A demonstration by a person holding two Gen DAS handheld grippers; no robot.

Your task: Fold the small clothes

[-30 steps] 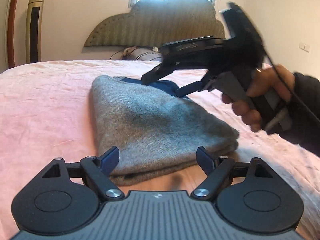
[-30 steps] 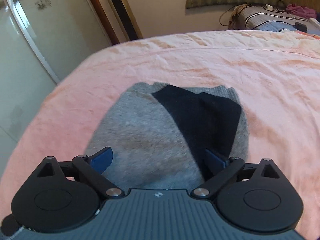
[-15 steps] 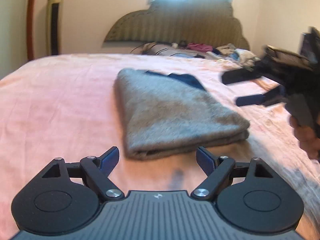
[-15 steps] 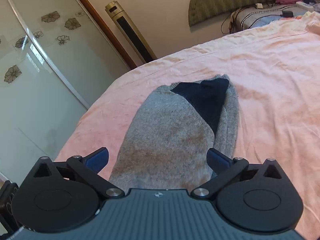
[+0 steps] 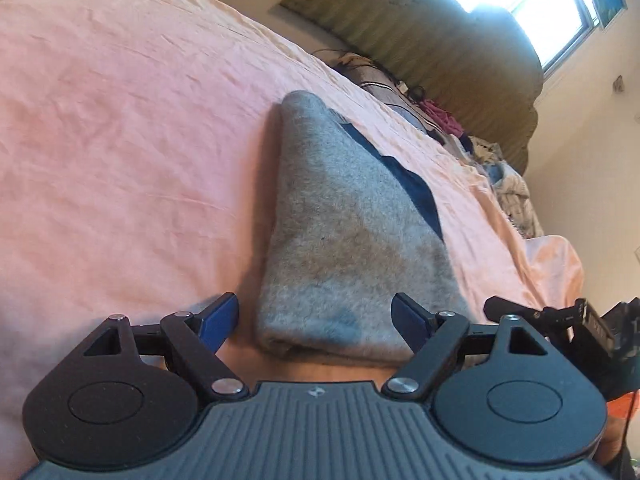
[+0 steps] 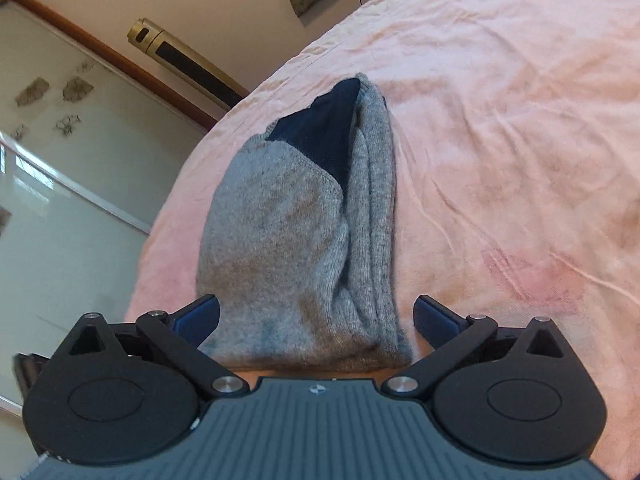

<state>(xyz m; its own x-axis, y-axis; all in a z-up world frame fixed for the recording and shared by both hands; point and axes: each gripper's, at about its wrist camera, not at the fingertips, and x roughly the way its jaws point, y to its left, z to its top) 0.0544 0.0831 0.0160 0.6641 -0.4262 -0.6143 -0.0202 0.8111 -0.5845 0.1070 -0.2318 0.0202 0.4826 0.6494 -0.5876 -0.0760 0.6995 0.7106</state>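
Pink bed sheet [image 5: 120, 140] carries the folded grey sweater [image 5: 344, 248], dark blue panel [image 6: 324, 132] showing at its far end; position on the bed unchanged from a second ago. Both views have since rolled, so the bed now sits tilted. Left gripper [image 5: 316, 320]: jaws closing, pads either side of the sweater's near edge, not pressing it. Right gripper [image 6: 316, 320]: jaws closing, likewise straddling the near edge without contact, and nearer to it than before.
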